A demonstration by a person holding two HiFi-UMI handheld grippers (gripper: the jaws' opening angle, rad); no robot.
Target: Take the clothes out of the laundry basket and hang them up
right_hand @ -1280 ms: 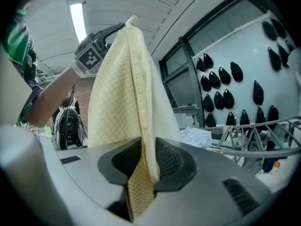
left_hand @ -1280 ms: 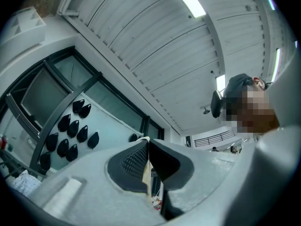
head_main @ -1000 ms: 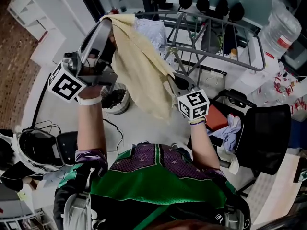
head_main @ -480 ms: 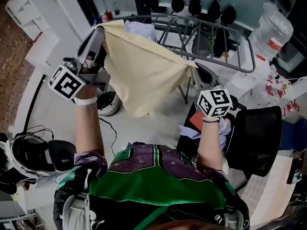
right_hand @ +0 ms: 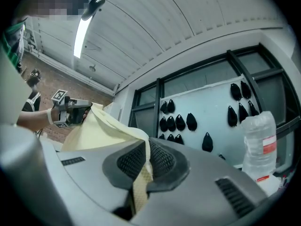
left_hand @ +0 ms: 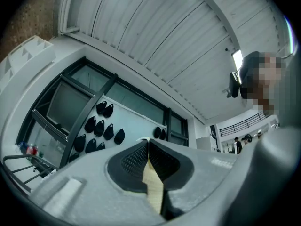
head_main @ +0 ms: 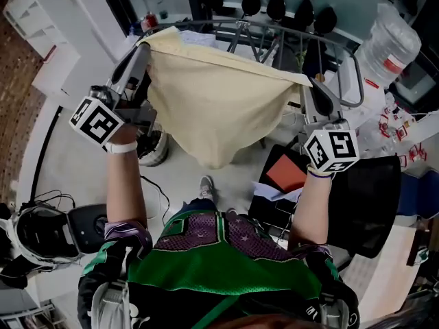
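Jaws of the left gripper [left_hand: 148, 147] were pressed fully together, with a thin strip of the cream cloth [left_hand: 154, 189] pinched between the ribbed pads and trailing back toward the camera. Seen from the head view, this gripper was raised at the left, tilted upward, and gripped the cloth's upper left corner right at the fingertips.

From that corner the cloth ran as a taut top edge across to the right, while the rest of it sagged below in a loose pouch between the two arms, clear of the floor. Its top edge sat just in front of the grey metal drying rack [head_main: 329, 43]. Whether the fabric touched the rack's bars could not be told. A pale bluish garment [head_main: 195, 38] lay on the rack behind the cloth's left part.

At the right, the right gripper [right_hand: 148, 147] was likewise closed tight, and a fold of the same cloth was squeezed between its pads. The fabric came in over the left jaw from the far corner and hung down behind the pads. A clear water bottle [head_main: 391, 43] stood beyond that gripper, well apart from the cloth.
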